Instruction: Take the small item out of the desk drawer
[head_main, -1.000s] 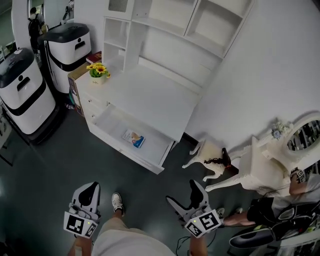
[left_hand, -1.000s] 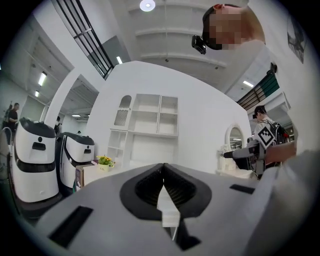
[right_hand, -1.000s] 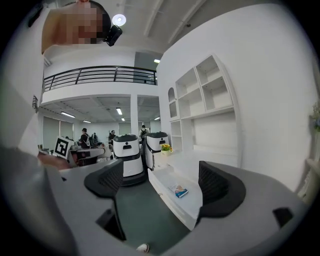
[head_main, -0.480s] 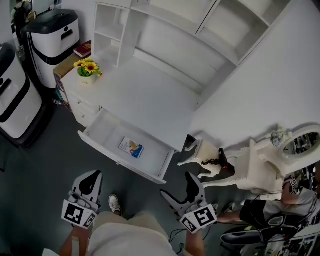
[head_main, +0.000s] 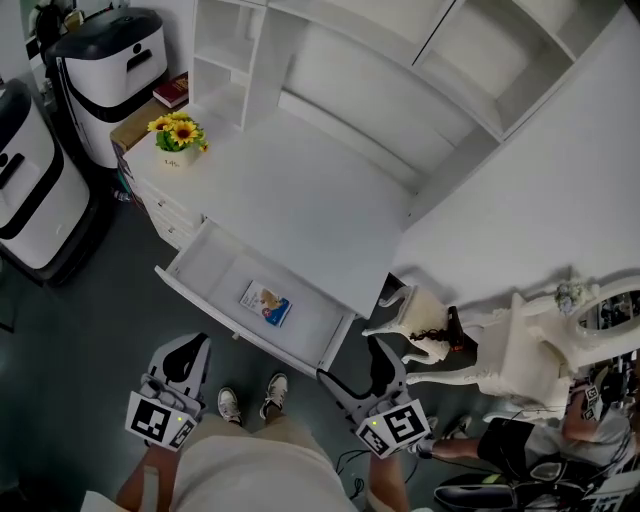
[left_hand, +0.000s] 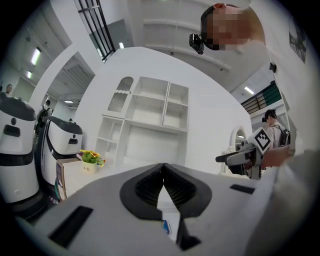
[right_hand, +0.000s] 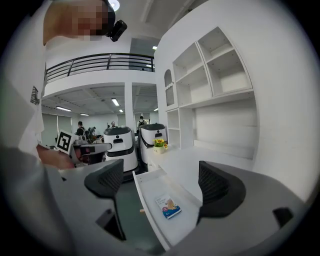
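Head view: small packet (head_main: 266, 304) lies flat, long axis along the drawer (head_main: 213, 264); left claw (head_main: 188, 352) closed, right claw (head_main: 350, 361) wide.

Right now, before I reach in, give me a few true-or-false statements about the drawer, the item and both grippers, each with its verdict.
1. The desk drawer is pulled open. True.
2. The small packet is already out of the drawer. False: it lies flat on the drawer floor.
3. The right gripper has its jaws apart with nothing between them. True.
4. The left gripper is wide open. False: its jaws are together, gripping nothing.
5. The sunflower pot stands inside the drawer. False: it stands on the desktop, near the left end.
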